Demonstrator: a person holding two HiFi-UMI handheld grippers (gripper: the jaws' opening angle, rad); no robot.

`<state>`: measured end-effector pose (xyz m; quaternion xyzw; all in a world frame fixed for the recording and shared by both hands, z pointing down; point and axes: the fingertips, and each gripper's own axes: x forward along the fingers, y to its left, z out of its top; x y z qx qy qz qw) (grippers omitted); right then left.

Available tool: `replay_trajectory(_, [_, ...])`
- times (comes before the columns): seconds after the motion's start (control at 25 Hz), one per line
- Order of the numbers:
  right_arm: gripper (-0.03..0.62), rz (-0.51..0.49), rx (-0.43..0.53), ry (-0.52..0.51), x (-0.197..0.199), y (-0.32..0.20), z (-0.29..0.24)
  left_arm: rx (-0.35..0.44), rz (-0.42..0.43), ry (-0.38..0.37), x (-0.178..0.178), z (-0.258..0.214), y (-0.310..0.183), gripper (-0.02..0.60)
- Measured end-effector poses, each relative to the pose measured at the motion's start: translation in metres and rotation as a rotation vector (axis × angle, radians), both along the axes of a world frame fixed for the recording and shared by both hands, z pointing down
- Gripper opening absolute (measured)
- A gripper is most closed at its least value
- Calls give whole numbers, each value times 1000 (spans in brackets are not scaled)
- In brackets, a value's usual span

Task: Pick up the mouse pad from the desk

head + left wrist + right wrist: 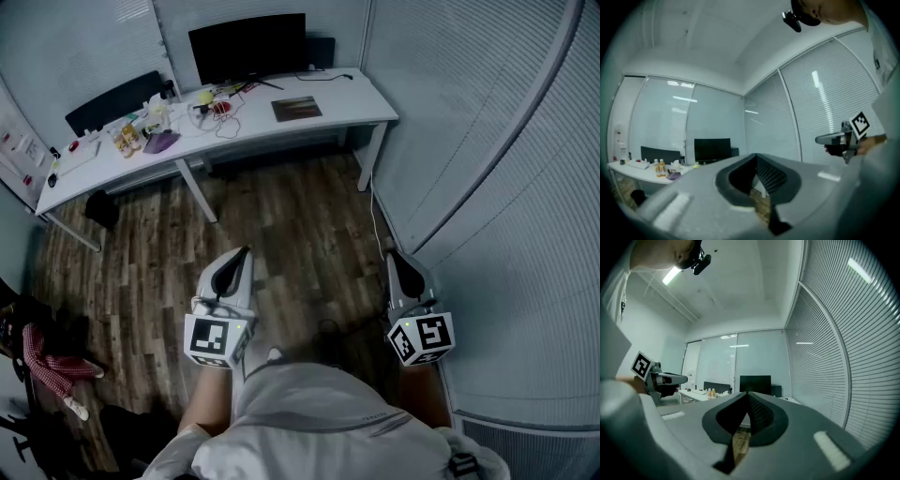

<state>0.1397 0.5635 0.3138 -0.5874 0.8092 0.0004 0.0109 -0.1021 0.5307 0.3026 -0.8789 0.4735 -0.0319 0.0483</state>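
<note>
The mouse pad (296,109), a dark reddish-brown rectangle, lies on the right part of the white desk (356,98) far ahead in the head view. My left gripper (244,251) and right gripper (390,255) are held level over the wooden floor, well short of the desk, both shut with nothing between the jaws. From the left gripper view, the left gripper (755,155) points toward the desk (628,169) and the right gripper (819,139) shows at the side. In the right gripper view, the right gripper (747,393) aims at the monitor (755,384); the mouse pad is hidden there.
On the desk stand a black monitor (247,47), bottles (126,139), a purple item (161,142), cables (223,105) and a keyboard (80,159). A black chair (112,101) sits behind it. Slatted walls (469,141) close in on the right. A clothed figure (52,366) lies at the floor's left.
</note>
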Motion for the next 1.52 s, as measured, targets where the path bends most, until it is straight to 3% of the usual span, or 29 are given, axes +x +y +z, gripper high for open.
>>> replay_trajectory(0.52, [6,-23,-12,-39,-31,-16,11,-20,26,-3,-24,9,-10,3])
replay_trajectory(1.04, [5,-36,-18,-56,-130,-65,24,-32,64,23,-111,28,-62,2])
replay_trajectory(1.28, [5,-67,-103,-12,-179,-85,52,-86,94,57,-141,49,-90,2])
replay_trajectory(1.52, [5,-95,-143,0,-195,-127,57,-132,80,97,-154,63,-127,2])
